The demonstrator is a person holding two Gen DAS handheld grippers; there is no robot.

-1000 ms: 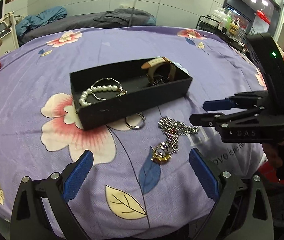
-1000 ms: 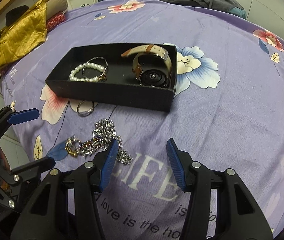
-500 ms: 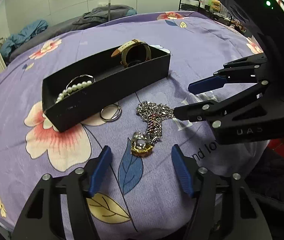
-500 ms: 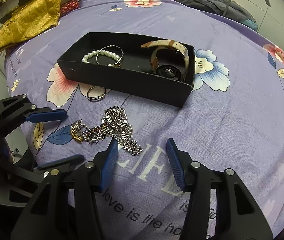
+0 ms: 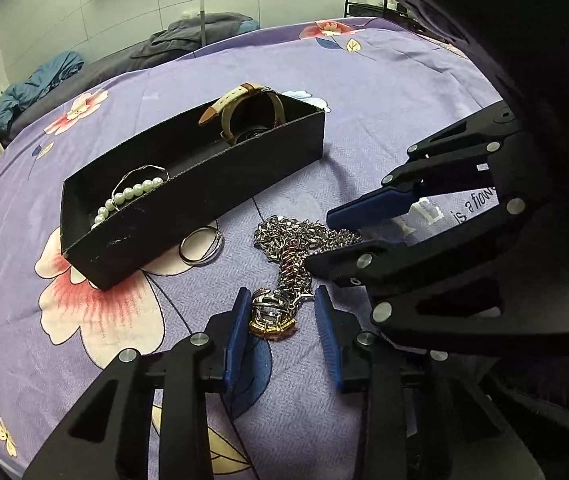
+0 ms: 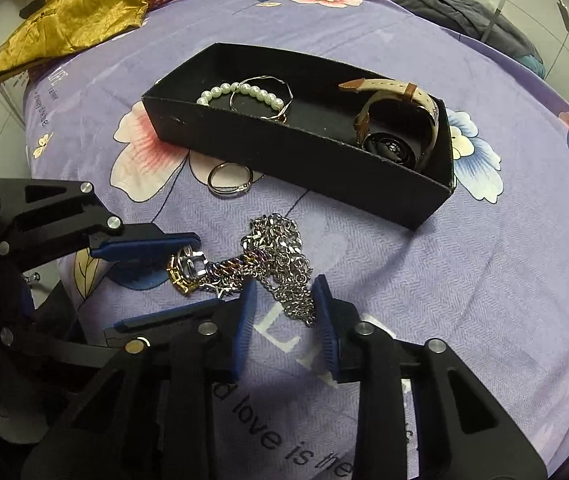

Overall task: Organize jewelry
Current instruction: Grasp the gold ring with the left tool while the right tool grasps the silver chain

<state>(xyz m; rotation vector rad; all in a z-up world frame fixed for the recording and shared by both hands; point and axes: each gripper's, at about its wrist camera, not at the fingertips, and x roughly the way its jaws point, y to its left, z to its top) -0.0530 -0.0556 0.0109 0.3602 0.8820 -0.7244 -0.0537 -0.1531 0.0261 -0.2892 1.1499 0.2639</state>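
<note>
A silver chain necklace (image 5: pixel 304 236) (image 6: pixel 280 256) with a silver and gold pendant (image 5: pixel 272 316) (image 6: pixel 184 272) lies heaped on the purple floral cloth. My left gripper (image 5: pixel 280 304) (image 6: pixel 204 272) straddles the pendant; its jaws are closing, with slim gaps left at the pads. My right gripper (image 6: pixel 284 288) (image 5: pixel 332 240) straddles the chain's other end, its jaws also closing and not clamped. A black box (image 5: pixel 188 216) (image 6: pixel 316 152) behind holds a pearl bracelet (image 6: pixel 240 90), a thin bangle (image 6: pixel 260 80) and a tan-strapped watch (image 6: pixel 396 120). Silver rings (image 5: pixel 200 246) (image 6: pixel 230 180) lie by the box's front wall.
A gold cloth (image 6: pixel 72 12) lies at the far left in the right wrist view. Dark clothing (image 5: pixel 200 36) is piled beyond the table's back edge. The near edge of the cloth (image 5: pixel 84 360) runs close below both grippers.
Both grippers came in lower and closer over the necklace. The left jaws narrowed from wide apart to just around the pendant; the right jaws narrowed around the chain.
</note>
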